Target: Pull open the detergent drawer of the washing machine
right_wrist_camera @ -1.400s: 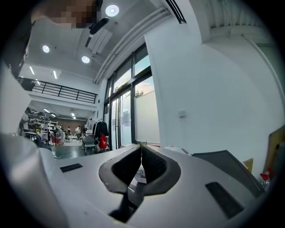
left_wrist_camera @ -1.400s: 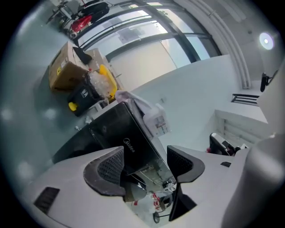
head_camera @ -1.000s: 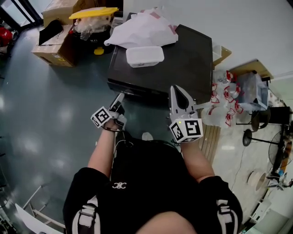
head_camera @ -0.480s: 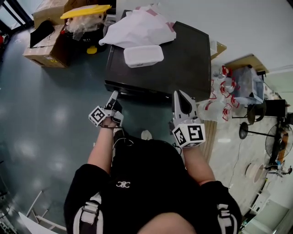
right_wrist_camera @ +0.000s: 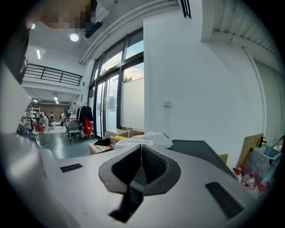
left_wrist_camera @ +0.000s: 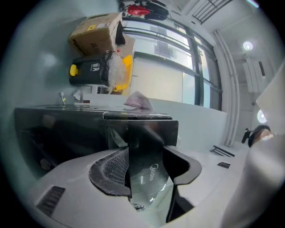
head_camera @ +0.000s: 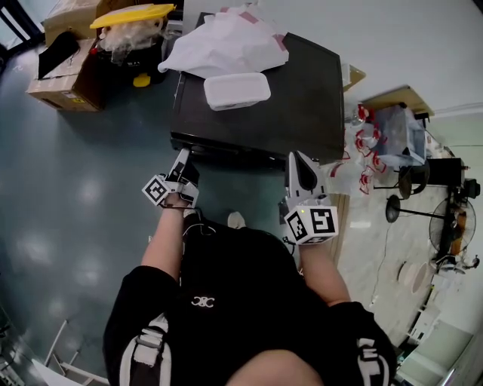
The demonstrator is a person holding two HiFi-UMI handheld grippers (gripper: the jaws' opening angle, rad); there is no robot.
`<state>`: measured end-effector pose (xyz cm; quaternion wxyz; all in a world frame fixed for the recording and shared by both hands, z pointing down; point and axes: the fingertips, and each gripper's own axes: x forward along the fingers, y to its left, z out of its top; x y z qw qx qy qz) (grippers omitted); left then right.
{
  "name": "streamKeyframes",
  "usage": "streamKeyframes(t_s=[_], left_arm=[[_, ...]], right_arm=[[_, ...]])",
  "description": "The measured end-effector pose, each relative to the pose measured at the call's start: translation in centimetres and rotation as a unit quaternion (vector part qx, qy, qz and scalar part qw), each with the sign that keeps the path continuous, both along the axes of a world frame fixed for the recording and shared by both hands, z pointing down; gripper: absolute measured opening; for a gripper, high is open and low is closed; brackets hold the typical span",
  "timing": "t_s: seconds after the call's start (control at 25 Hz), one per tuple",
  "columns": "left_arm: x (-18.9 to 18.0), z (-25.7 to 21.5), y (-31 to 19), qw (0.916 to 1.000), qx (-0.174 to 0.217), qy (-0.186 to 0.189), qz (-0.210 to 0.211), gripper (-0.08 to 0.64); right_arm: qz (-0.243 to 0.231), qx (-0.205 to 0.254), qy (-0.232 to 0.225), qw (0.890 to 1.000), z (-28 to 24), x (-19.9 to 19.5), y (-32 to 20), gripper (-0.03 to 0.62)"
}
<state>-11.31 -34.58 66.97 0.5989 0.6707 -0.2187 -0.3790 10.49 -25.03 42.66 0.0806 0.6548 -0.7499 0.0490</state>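
The black washing machine [head_camera: 287, 90] stands in front of me, seen from above in the head view. My left gripper [head_camera: 182, 163] reaches its front top left corner. In the left gripper view the glossy dark detergent drawer front [left_wrist_camera: 149, 173], printed with a brand name, lies between the jaws of the left gripper [left_wrist_camera: 144, 153]. The jaws are closing and the panel nearly fills the gap; I see no firm pinch. My right gripper [head_camera: 301, 167] hovers off the machine's front right, its jaws shut with nothing between them. It looks over the machine top in the right gripper view [right_wrist_camera: 141, 156].
A white lidded box [head_camera: 236, 90] and a white bag [head_camera: 226, 45] lie on the machine top. Cardboard boxes [head_camera: 56, 75] and a yellow-lidded bin [head_camera: 132, 19] stand at the left. Bottles with red labels [head_camera: 370, 139] and a stand [head_camera: 400, 207] sit on the right.
My left gripper has edged closer to the machine's front left corner and rolled a little. The right gripper has stayed about where it was.
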Motion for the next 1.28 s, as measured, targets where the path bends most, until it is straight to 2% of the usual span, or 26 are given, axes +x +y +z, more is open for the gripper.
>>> streamKeyframes(t_s=[0.12, 0.4, 0.68, 0.92, 1.28], left_arm=[[-0.1, 0.2, -0.2, 0.9999, 0.011, 0.012, 0.0, 0.216], [0.1, 1.0, -0.4, 0.999, 0.038, 0.004, 0.024, 0.175], [-0.1, 0.9, 0.1, 0.9994, 0.022, 0.018, 0.021, 0.149], [-0.4, 0.9, 1.2, 0.9993, 0.022, 0.017, 0.023, 0.146], [-1.1, 1.2, 3.8, 0.9981, 0.046, 0.022, 0.036, 0.13]], right_arm=[[-0.003, -0.009, -0.005, 1.0, 0.3, -0.6, -0.2, 0.008], [-0.016, -0.027, -0.011, 0.999, 1.7, -1.9, 0.2, 0.008], [-0.032, -0.036, -0.02, 0.999, 1.6, -2.1, 0.4, 0.008], [-0.041, -0.043, -0.029, 0.998, 1.7, -1.9, 0.6, 0.008], [-0.051, -0.056, -0.029, 0.997, 2.6, -2.1, 1.1, 0.008]])
